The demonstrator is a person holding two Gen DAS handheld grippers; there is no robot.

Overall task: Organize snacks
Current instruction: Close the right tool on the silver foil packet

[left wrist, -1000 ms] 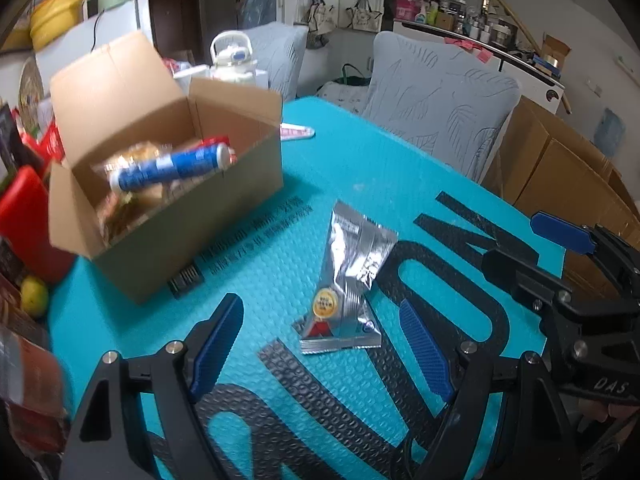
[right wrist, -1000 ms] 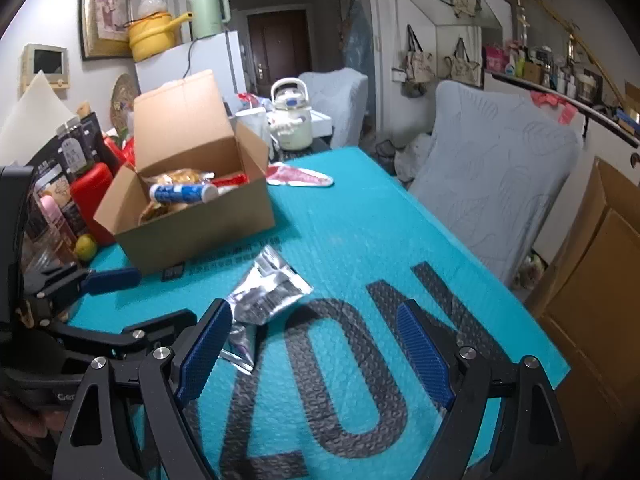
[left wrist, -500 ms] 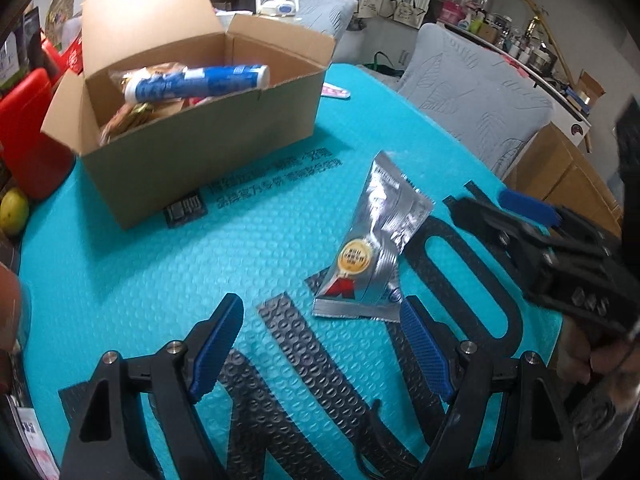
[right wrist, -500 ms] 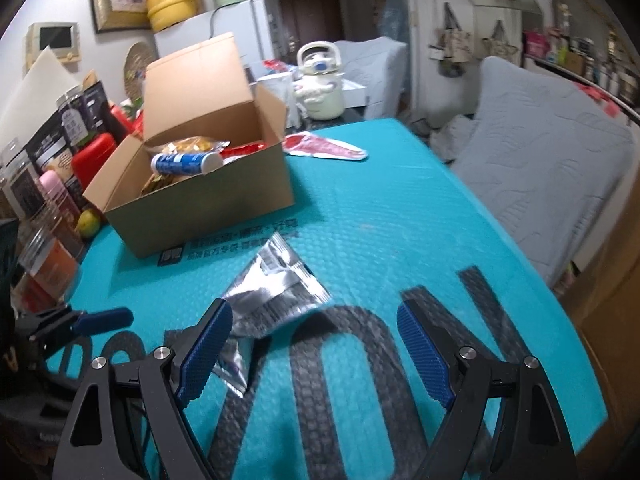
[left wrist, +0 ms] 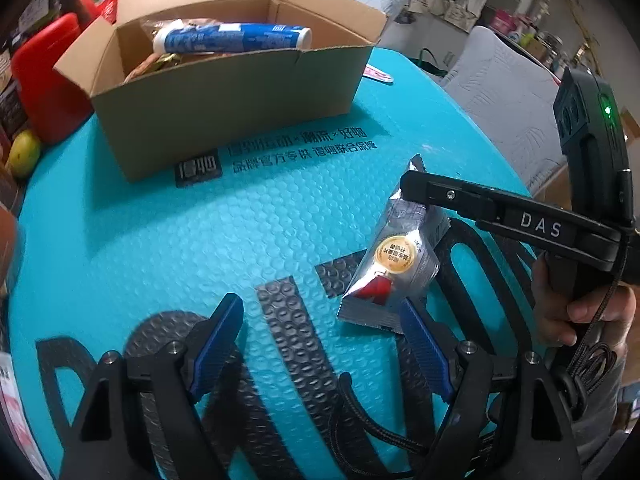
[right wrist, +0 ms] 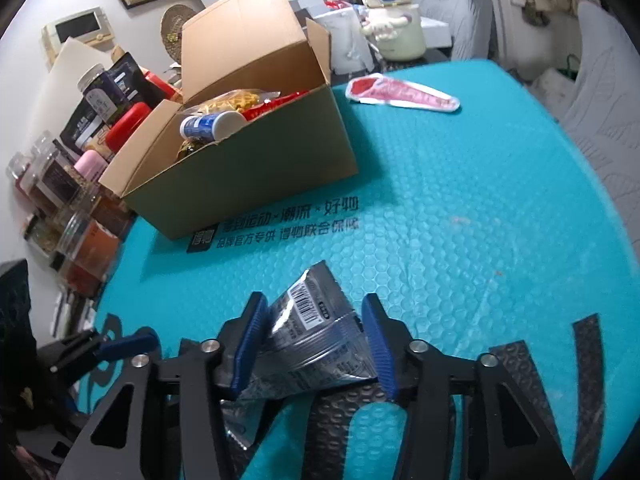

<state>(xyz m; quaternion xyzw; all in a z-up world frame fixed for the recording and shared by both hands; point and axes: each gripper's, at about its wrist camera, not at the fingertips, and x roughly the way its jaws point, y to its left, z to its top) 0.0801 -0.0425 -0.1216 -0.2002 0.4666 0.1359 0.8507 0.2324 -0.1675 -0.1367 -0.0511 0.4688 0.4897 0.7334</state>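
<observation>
A silver snack packet (left wrist: pixel 394 264) lies on the teal bubble mat (left wrist: pixel 180 248). My right gripper (right wrist: pixel 312 320) is closing its jaws around the packet (right wrist: pixel 316 340); both blue pads touch its sides and the foil is crumpled between them. My left gripper (left wrist: pixel 324 320) hovers open over the mat with nothing between its fingers, and its right finger sits just by the packet's lower corner. Behind stands an open cardboard box (left wrist: pixel 240 92) with a blue tube (left wrist: pixel 232 38) and other bagged snacks inside.
A red-and-white packet (right wrist: pixel 400 94) lies on the mat beyond the box. Jars and bottles (right wrist: pixel 72 208) crowd the left edge, along with a red container (left wrist: pixel 48 80) and a lime (left wrist: pixel 24 154). A grey chair (left wrist: pixel 504 92) stands at the right, a cream kettle (right wrist: pixel 394 28) behind.
My right gripper moved left and down onto the silver packet and narrowed its jaws around it. My left gripper sank a little and rolled, staying open.
</observation>
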